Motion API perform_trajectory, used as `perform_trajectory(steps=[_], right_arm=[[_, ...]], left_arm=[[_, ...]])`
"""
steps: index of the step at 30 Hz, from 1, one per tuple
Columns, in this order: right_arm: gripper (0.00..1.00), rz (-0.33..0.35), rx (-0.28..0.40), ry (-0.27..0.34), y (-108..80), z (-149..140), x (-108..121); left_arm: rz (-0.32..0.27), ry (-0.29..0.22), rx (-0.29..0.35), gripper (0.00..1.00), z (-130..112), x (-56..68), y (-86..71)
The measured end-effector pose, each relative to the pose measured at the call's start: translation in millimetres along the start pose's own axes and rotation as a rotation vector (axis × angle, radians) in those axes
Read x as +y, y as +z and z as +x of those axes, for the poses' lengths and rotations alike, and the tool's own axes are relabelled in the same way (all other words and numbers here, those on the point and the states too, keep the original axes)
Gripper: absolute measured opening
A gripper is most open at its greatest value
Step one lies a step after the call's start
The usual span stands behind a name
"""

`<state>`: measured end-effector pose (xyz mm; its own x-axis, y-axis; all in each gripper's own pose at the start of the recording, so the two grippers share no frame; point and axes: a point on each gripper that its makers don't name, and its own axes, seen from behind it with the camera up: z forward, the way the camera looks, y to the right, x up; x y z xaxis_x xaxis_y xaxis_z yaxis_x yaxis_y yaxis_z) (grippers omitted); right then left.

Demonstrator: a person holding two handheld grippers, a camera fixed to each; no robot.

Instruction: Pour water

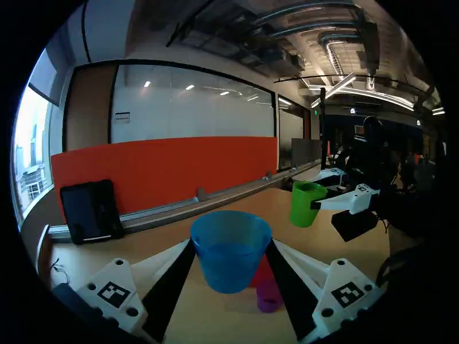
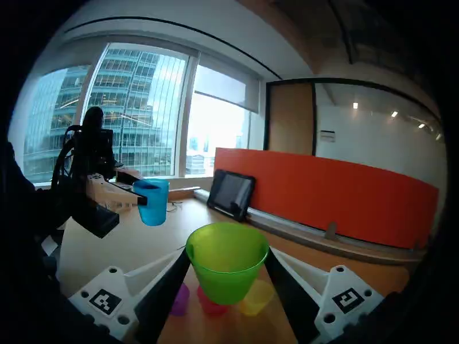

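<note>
My left claw [image 1: 230,247] clasps the blue translucent plastic cup [image 1: 230,266], my right claw [image 2: 228,252] the green plastic cup [image 2: 226,272], both above the wooden surface [image 1: 155,241]. I'd bring the rims close, then tip slowly.

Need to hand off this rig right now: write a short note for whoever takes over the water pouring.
Left hand-held gripper: shut on translucent blue plastic cup, upright, seemingly part-filled with water.
Right hand-held gripper: shut on translucent green plastic cup, upright, apart from the blue one.
Small purple cup, red cup and yellow cup stand on the wooden table below.
Done: both cups grasped. To do: bring them together and pour; neither is tilted yet.
</note>
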<state>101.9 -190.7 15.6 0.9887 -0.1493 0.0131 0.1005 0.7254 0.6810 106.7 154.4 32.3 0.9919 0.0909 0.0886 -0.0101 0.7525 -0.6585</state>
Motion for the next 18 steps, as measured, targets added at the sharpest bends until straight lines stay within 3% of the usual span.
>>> perform_trajectory(steps=[11, 18], right_arm=[[0.93, -0.001, 0.027, -0.011, 2.0, 15.8, -0.9], [0.93, 0.009, 0.030, 0.000, 2.5, 18.0, -0.7]], left_arm=[[-0.011, -0.008, 0.024, 0.85, 6.2, 4.3, -0.2], [-0.012, 0.014, 0.041, 0.85, 10.8, 6.6, -0.3]])
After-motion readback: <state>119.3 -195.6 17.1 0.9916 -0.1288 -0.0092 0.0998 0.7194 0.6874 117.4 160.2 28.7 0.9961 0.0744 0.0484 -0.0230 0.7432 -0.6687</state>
